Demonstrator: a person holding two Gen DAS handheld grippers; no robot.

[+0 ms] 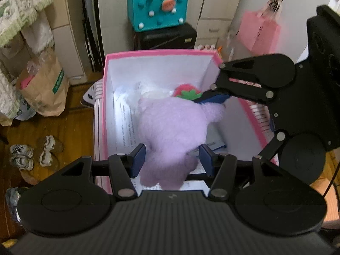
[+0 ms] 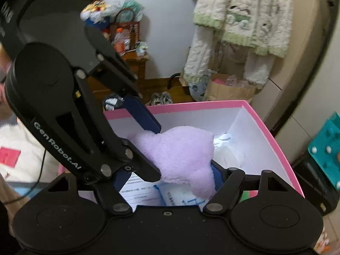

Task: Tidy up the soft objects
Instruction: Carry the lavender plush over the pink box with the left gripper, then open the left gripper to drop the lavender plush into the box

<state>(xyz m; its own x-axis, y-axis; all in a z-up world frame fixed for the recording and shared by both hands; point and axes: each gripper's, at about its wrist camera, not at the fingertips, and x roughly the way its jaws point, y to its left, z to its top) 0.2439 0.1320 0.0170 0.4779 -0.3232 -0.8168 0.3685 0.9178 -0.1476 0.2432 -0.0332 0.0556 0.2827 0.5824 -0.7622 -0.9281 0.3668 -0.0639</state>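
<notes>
Two tongs clamp purple plush (image 1: 170, 127); above pink box (image 1: 161, 53).

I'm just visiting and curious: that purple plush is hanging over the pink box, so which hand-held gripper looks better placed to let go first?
Probably the right hand-held gripper: it pinches only a thin limb of the purple plush. The left hand-held gripper straddles the bulk, over the pink box.

One purple plush toy (image 1: 170, 127), one pink box (image 1: 161, 53), two grippers (image 1: 172, 159) (image 2: 167, 170).
</notes>
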